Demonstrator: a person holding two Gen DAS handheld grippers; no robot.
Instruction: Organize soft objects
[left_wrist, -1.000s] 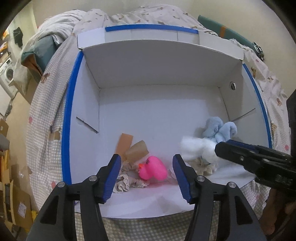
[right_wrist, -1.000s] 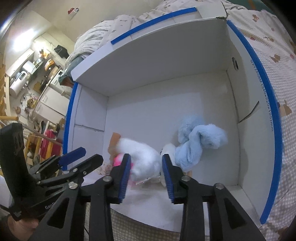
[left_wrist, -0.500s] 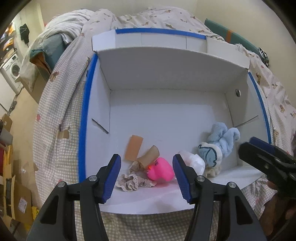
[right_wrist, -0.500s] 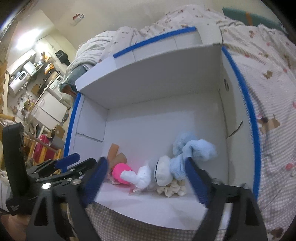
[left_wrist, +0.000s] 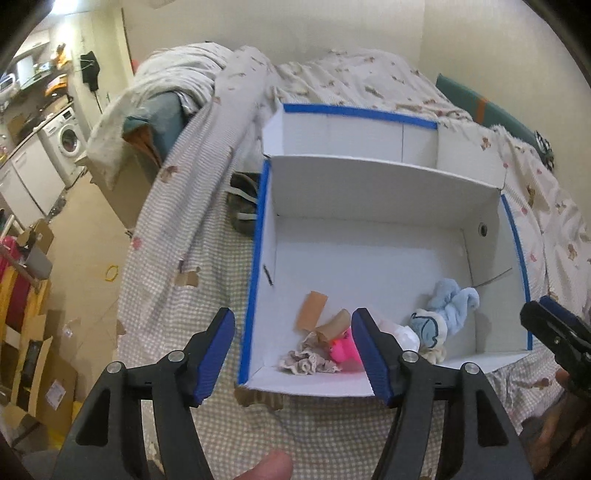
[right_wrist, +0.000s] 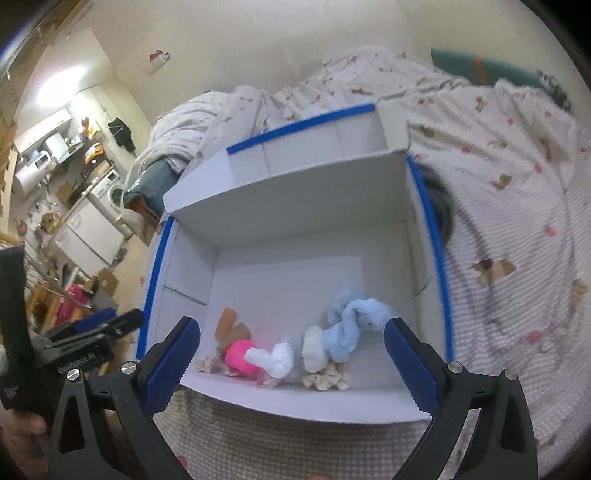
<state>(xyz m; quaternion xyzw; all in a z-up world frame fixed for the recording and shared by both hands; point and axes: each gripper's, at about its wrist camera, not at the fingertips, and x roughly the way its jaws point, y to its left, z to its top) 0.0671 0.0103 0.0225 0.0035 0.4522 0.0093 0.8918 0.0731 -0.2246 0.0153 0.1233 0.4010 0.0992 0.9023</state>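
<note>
Both claws hanging above the box's (right_wrist: 317, 206) near edge, gripping nothing. Right claw (right_wrist: 291, 354) standing wide apart after spreading; left claw (left_wrist: 293, 350) part-spread, its jaws just widening, nothing between. Soft toys lying along the near wall: pink toy (right_wrist: 240, 356) at 7 o'clock, white plush (right_wrist: 275, 360) beside it, blue plush (right_wrist: 351, 325) at 5.

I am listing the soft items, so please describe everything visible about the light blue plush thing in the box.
The light blue plush looks fluffy, like fleece, twisted into lumpy folds. It lies on the floor of the white box, near the front right corner, free of both grippers. A white pad-like part sits against its front; the left wrist view shows blue outlines there.
</note>
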